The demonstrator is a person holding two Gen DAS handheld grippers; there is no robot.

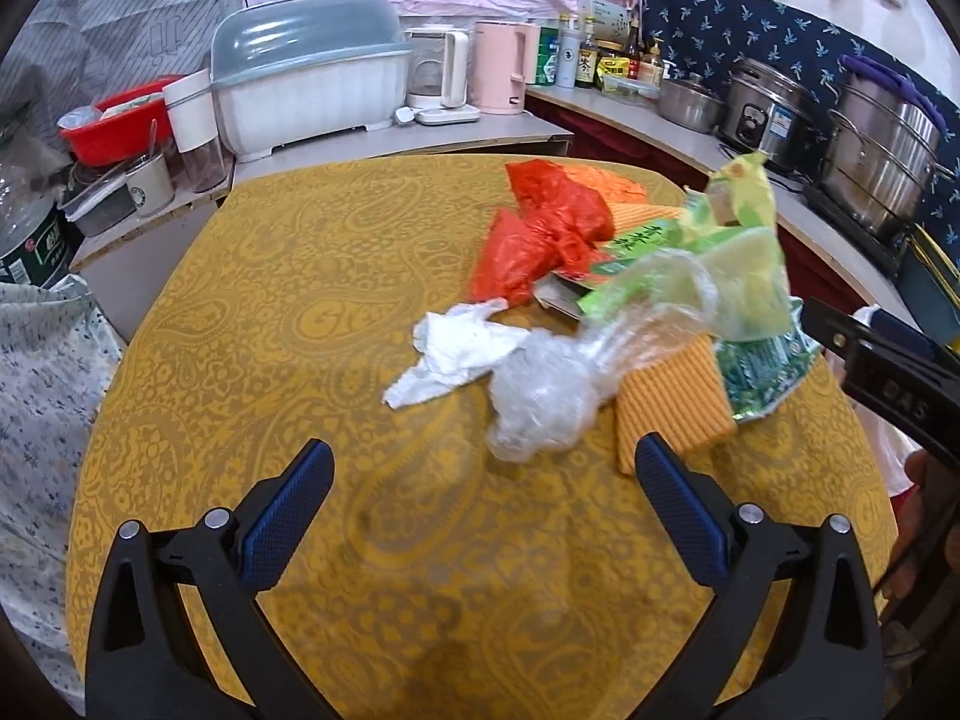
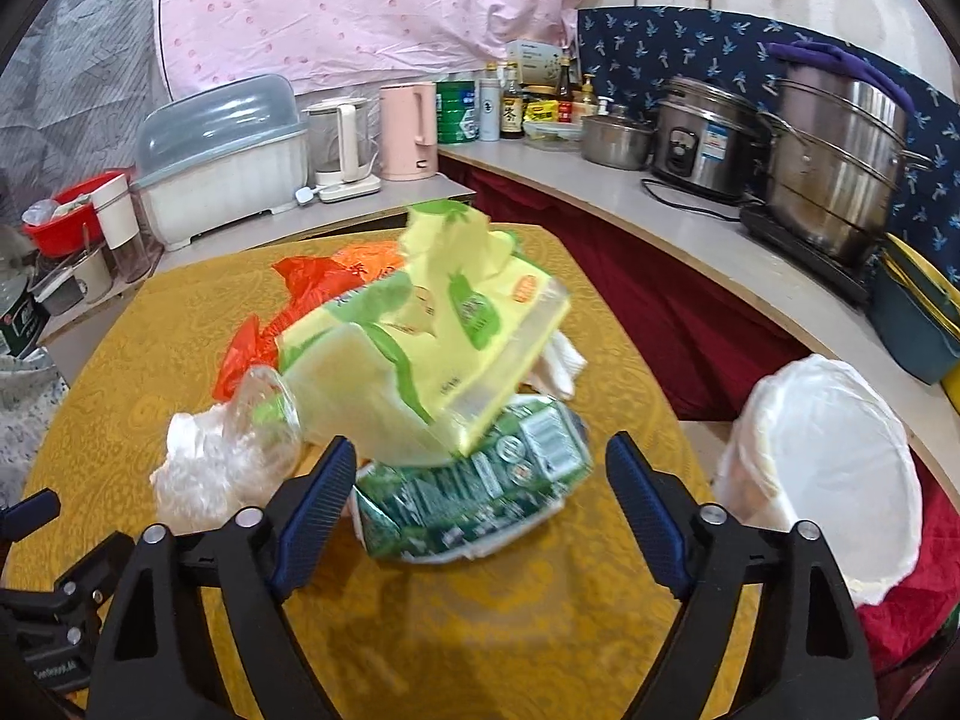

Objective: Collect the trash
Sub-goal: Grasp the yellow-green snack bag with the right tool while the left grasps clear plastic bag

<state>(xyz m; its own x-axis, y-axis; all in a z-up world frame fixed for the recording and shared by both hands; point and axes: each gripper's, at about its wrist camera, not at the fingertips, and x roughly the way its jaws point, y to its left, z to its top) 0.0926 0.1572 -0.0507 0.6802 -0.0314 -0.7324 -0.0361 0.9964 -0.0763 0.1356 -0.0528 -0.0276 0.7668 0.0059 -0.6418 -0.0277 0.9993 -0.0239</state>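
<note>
left wrist view: left gripper [image 1: 483, 468] over the near part of the surface [image 1: 252, 276] with its yellow patterned cloth; jaws apart, nothing between them.
trash pile: far-right part of the surface.
clear plastic bag [image 1: 540, 405]: just ahead of the jaws, near the right finger, not touched.
white tissue [image 1: 450, 354]: touching the clear bag's left side.
red plastic bag [image 1: 546, 228]: behind the tissue, toward the far edge.
orange ribbed pack [image 1: 672, 402]: right of the clear bag, its near corner by the right finger.
green printed wrapper [image 1: 762, 366]: at the right edge, beside the orange pack.
yellow-green wrapper [image 1: 738, 264]: raised above the pile.
right gripper [image 1: 888, 372]: seen only in part at the right edge.

right wrist view: right gripper [image 2: 480, 474]; jaws apart, green printed wrapper [image 2: 474, 498] lying between them; cannot tell if the left pad touches it, the right pad is clear.
yellow-green wrapper [image 2: 444, 330]: on top of the pile, overlapping the green one.
clear plastic bag [image 2: 222, 456]: left of the left finger.
white-lined bin [image 2: 822, 480]: off the surface's right edge, mouth open.
</note>
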